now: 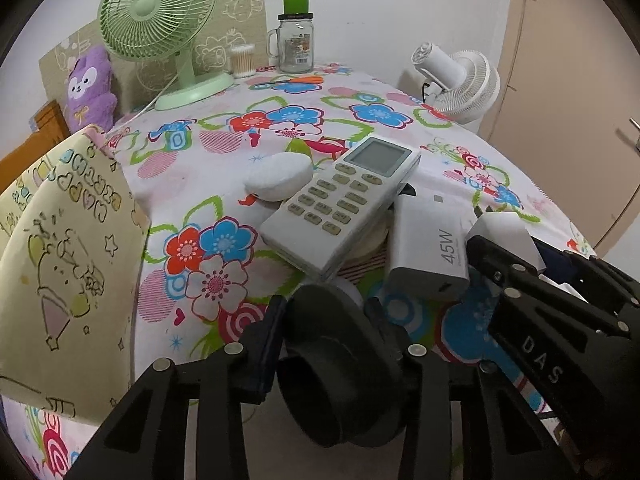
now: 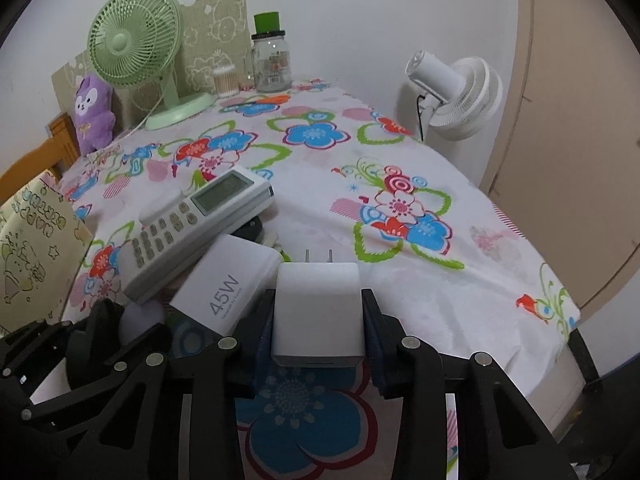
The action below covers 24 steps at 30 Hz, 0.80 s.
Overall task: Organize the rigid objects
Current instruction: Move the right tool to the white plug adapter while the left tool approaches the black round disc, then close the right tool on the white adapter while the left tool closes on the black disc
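My left gripper (image 1: 326,312) is shut on a black cylindrical object (image 1: 332,364), held low over the floral tablecloth (image 1: 224,168). My right gripper (image 2: 318,316) is shut on a small white plug adapter (image 2: 318,312) with its two prongs pointing forward; it also shows in the left wrist view (image 1: 506,234). Just ahead lies a pile: a white remote control (image 1: 340,204) resting on a white 45W charger (image 1: 430,250), a white oval case (image 1: 280,176), and something round under the remote. The remote (image 2: 192,228) and the charger (image 2: 230,284) lie left of my right gripper.
A green desk fan (image 1: 160,28), a glass jar with green lid (image 1: 295,36), a cotton swab box (image 1: 242,60) and a purple plush (image 1: 90,88) stand at the table's back. A white fan (image 1: 460,80) stands off the right edge. A yellow patterned cloth (image 1: 64,264) hangs at left.
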### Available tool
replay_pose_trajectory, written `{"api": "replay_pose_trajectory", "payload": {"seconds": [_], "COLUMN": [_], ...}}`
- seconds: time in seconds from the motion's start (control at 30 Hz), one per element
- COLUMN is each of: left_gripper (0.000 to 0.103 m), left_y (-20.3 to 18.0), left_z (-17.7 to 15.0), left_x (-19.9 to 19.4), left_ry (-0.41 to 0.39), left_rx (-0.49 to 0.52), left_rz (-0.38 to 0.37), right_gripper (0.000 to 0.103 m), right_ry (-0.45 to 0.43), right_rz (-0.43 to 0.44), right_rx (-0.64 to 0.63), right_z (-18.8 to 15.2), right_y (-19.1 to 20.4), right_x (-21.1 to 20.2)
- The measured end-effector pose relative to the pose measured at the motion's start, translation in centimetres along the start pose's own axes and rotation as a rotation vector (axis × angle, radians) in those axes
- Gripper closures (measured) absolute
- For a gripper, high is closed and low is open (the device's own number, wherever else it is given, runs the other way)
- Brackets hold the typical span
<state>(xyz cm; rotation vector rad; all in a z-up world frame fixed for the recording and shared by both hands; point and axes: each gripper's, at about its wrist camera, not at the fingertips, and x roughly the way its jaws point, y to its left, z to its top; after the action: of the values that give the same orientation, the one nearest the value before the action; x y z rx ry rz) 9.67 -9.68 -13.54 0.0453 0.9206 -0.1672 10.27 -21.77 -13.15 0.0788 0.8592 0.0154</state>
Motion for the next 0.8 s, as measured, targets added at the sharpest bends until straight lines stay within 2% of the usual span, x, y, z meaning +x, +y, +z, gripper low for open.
{"api": "replay_pose_trajectory", "payload": {"seconds": [0.4,0.57,0.7,0.8], "left_gripper": [0.063,0.062,0.044,0.040], "left_y": [1.9,2.6,2.7,2.8], "left_z": [-0.6,-0.6,-0.9,-1.5], "left_x": [-1.2,-0.8,-1.2,-1.7], "left_ry": [-0.035,-0.006,-0.008,-0.012], "left_rx": [-0.059,-0.097,-0.104,-0.099], "left_rz": [0.016,0.002,-0.007,0.005], "right_gripper": [0.061,0.061,0.061,0.061], "right_ry": [-0.027,-0.035,-0.040,-0.042], "right_rz": [0.020,0.020,0.022,0.024], "right_rx": [-0.007,-0.008,-0.011,-0.018], "right_z": [-0.7,-0.6,-0.6,-0.6], "right_y": [1.5,1.8,2.0,2.2], "right_x": [-2.0,-2.3,-2.6,-2.9]}}
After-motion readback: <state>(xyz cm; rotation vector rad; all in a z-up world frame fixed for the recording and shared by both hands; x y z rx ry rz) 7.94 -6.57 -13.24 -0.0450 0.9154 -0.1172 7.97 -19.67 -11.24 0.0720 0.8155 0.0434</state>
